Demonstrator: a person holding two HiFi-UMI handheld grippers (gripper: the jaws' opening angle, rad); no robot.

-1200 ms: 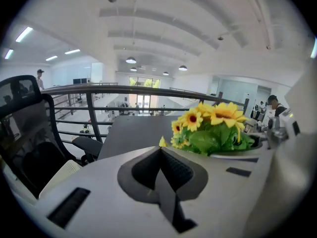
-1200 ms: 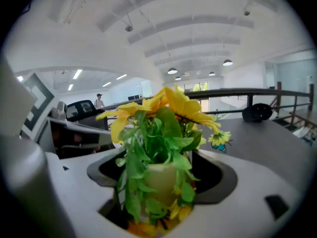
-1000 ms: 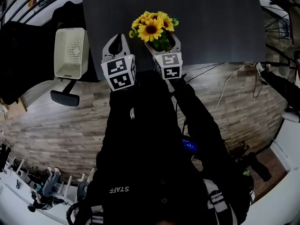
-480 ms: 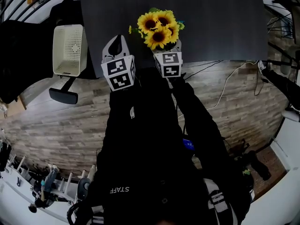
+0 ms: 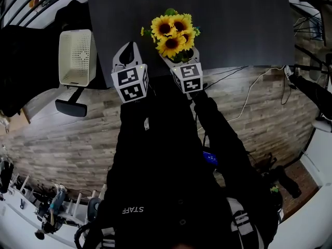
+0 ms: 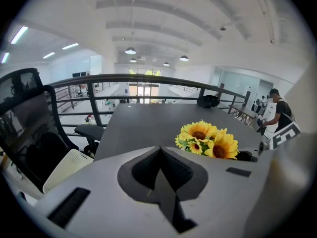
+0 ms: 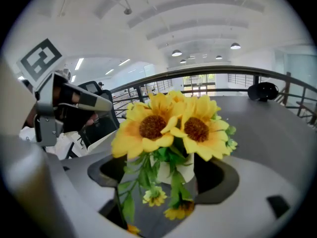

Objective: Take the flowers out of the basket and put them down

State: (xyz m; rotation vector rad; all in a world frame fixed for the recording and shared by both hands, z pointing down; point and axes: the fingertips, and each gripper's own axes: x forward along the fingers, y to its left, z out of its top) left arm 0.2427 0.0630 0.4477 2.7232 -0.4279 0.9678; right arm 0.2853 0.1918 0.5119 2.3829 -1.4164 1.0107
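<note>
A bunch of yellow sunflowers (image 5: 174, 32) with green leaves, its stems in a small white pot, stands upright between the jaws of my right gripper (image 5: 179, 53), which is shut on it above the near edge of the dark grey table (image 5: 233, 25). In the right gripper view the blooms (image 7: 173, 125) fill the middle and the pot sits in the right gripper (image 7: 171, 177). My left gripper (image 5: 128, 48) hovers just to the left, shut and empty; its jaw tips meet in the left gripper view (image 6: 159, 150), which shows the flowers (image 6: 208, 140) to the right. The white perforated basket (image 5: 77, 56) stands off the table's left side.
A black office chair (image 6: 29, 133) stands by the basket (image 6: 67, 167), and a dark armrest (image 5: 71, 108) juts out below the basket in the head view. Cables (image 5: 249, 92) trail over the wooden floor at the right. A railing (image 6: 148, 78) runs behind the table.
My right gripper has carried the flowers a little farther out over the table. The left gripper has hardly moved.
</note>
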